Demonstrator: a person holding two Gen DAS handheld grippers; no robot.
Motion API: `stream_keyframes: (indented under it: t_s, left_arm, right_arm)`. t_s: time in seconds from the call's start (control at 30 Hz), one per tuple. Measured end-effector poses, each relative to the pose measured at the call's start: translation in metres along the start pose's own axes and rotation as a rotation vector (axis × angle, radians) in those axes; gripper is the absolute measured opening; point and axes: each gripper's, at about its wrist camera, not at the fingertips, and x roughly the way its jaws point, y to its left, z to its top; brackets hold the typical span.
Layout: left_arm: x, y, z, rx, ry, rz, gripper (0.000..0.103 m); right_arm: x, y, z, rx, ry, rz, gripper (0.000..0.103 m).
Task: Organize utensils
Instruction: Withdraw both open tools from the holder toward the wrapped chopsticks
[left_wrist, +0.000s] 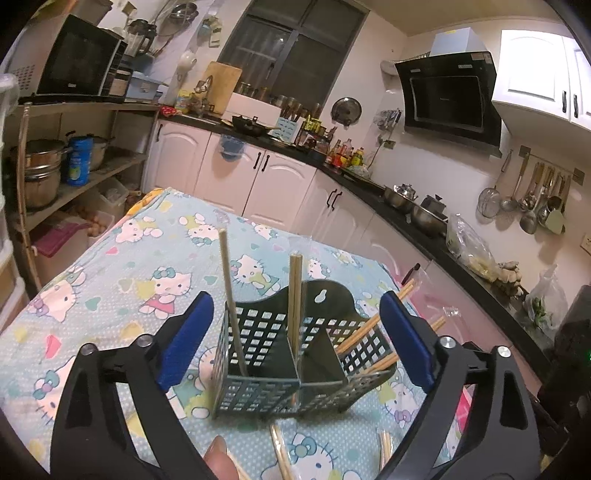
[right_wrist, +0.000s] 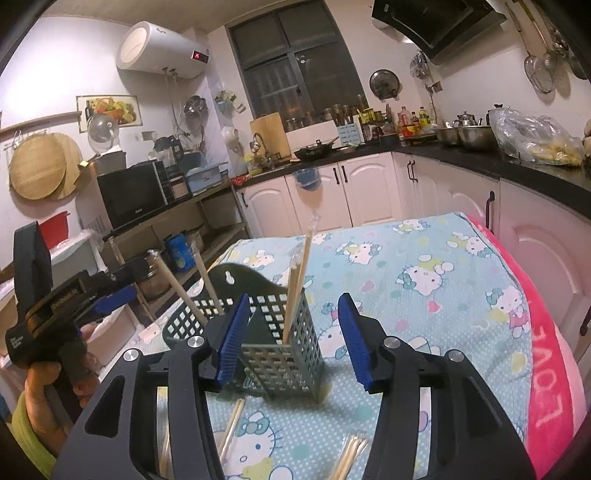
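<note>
A dark perforated utensil holder (left_wrist: 266, 384) stands on the Hello Kitty cloth (left_wrist: 147, 266). One chopstick (left_wrist: 231, 295) and a pair (left_wrist: 295, 299) stand upright in it, and more chopsticks (left_wrist: 373, 332) lean out to the right. My left gripper (left_wrist: 295, 343) is open wide, with a blue pad on either side of the holder and clear of it. In the right wrist view my right gripper (right_wrist: 293, 343) is open in front of the holder (right_wrist: 288, 362), where wrapped chopsticks (right_wrist: 299, 280) stand in the near compartment. Nothing is held. Loose chopsticks (right_wrist: 231, 432) lie on the cloth below.
A hand (right_wrist: 44, 380) holds the left gripper's body at the left of the right wrist view. A wrapped bundle of chopsticks (right_wrist: 351, 458) lies near the front edge. A pink blanket (right_wrist: 546, 369) covers the table's right side. Kitchen cabinets (left_wrist: 258, 173) and a shelf (left_wrist: 74, 177) surround the table.
</note>
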Motion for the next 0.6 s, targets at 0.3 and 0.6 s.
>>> stream_keyframes:
  t_s: [0.3,0.6]
  left_arm:
    - [-0.016,0.018,-0.011,-0.025,0.009,0.021,0.091]
    - [-0.029,0.039,-0.025,-0.049,0.03,0.055,0.091]
  right_arm:
    - [-0.007,0.016,-0.013,-0.055,0.033,0.019,0.057]
    - [-0.01,0.035,-0.029,-0.114,0.069,0.029,0.059]
